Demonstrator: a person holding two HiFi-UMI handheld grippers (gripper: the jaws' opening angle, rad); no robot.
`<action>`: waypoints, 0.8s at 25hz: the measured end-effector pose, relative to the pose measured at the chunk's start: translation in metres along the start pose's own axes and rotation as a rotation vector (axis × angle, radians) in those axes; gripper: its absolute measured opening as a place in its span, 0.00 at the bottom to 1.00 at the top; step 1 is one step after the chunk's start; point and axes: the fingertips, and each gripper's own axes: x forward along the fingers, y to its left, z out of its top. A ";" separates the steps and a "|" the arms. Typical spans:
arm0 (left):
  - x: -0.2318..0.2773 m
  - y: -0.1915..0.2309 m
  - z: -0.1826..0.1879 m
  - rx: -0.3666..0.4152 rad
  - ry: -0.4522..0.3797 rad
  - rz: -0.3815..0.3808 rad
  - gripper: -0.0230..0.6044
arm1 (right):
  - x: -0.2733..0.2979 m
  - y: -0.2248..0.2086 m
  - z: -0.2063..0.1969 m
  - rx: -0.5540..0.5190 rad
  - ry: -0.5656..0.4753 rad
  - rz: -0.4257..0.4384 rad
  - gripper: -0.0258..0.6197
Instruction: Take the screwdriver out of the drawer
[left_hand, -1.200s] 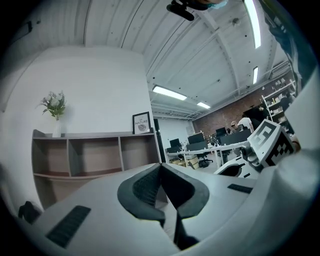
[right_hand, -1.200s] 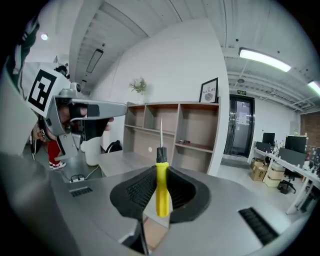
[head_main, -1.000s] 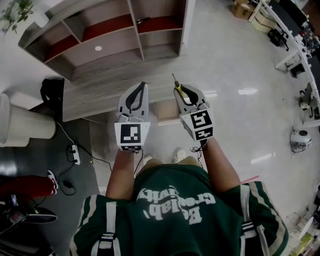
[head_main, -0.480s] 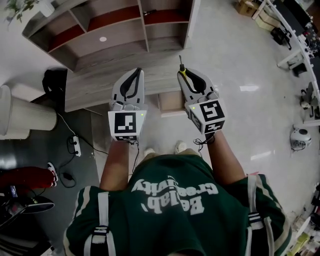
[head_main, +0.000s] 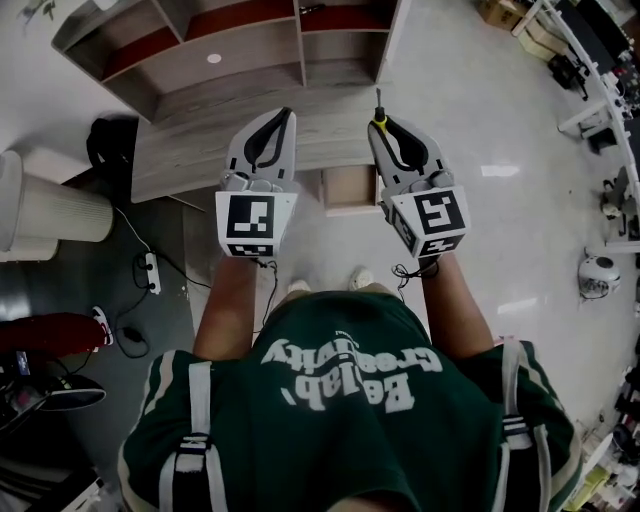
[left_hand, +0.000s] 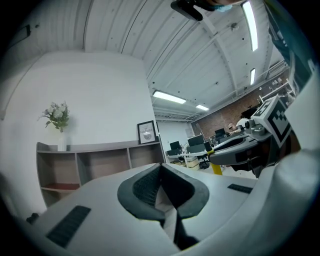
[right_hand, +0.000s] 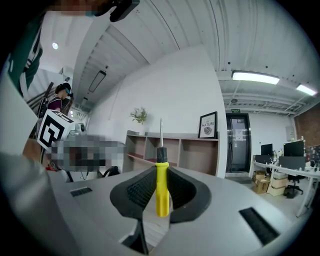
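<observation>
A screwdriver (right_hand: 161, 192) with a yellow handle and a thin metal shaft stands upright between the pads of my right gripper (right_hand: 160, 172), which is shut on the handle. In the head view the right gripper (head_main: 384, 123) is held level over the wooden desk top (head_main: 200, 150), with the screwdriver's shaft (head_main: 378, 103) sticking out past its tips. The small drawer (head_main: 350, 188) stands open below and between the two grippers. My left gripper (head_main: 282, 115) is alongside, shut with nothing in it; its pads (left_hand: 150, 187) meet at the tip. The left gripper view also catches the right gripper (left_hand: 240, 150).
A wooden shelf unit (head_main: 230, 45) stands behind the desk. A white cylinder (head_main: 50, 225), a black bag (head_main: 108, 145) and a power strip with cables (head_main: 150, 275) are on the floor at left. Office desks and chairs (head_main: 600, 90) line the right.
Both grippers have risen and moved forward over the desk, the right one carrying the screwdriver with it. The drawer stays open.
</observation>
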 end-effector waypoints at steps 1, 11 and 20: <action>0.000 -0.001 0.000 -0.001 -0.003 -0.002 0.07 | -0.001 0.000 0.001 0.005 -0.009 -0.004 0.16; -0.006 0.000 0.000 -0.013 -0.009 0.002 0.07 | -0.005 -0.001 -0.006 0.043 -0.006 -0.034 0.16; -0.006 0.005 -0.005 -0.012 -0.009 0.005 0.07 | 0.001 0.003 -0.013 0.075 -0.002 -0.036 0.16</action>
